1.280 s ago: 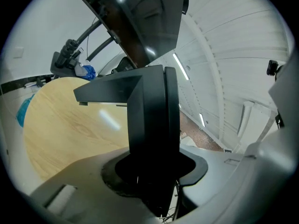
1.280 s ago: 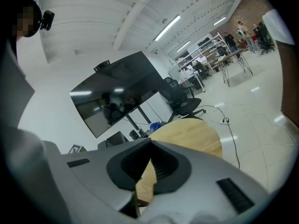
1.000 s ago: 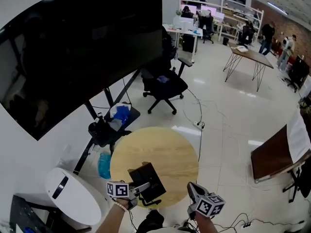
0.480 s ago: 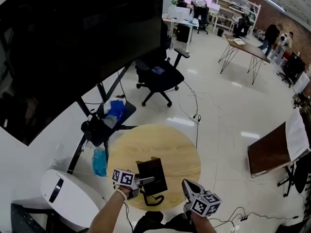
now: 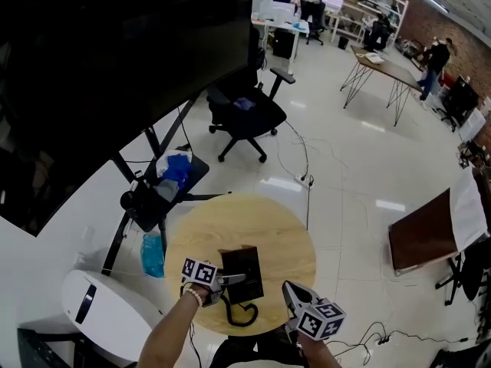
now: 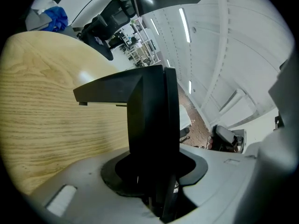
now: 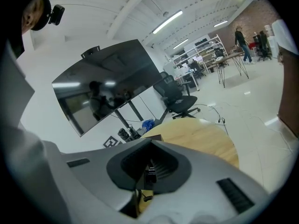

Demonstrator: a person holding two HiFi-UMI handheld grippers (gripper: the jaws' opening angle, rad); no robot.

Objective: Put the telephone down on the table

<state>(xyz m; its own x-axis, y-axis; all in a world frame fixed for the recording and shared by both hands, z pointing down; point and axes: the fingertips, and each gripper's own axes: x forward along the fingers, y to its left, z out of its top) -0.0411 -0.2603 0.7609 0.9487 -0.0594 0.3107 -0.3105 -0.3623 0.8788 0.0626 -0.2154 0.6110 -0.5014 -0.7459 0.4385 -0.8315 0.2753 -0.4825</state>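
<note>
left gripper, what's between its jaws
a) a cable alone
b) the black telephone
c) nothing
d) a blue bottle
b: the left gripper view shows the left gripper clamped on the black telephone, over the round wooden table.

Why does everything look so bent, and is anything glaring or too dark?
Head view: wide lens curves the room; ceiling lights glare off the floor. Left gripper view: fisheye with black corners; the close telephone is a black shape against the bright table. Right gripper view: the screen mirrors lights.

Black telephone [image 5: 242,271] over wooden table [image 5: 280,232]
</note>
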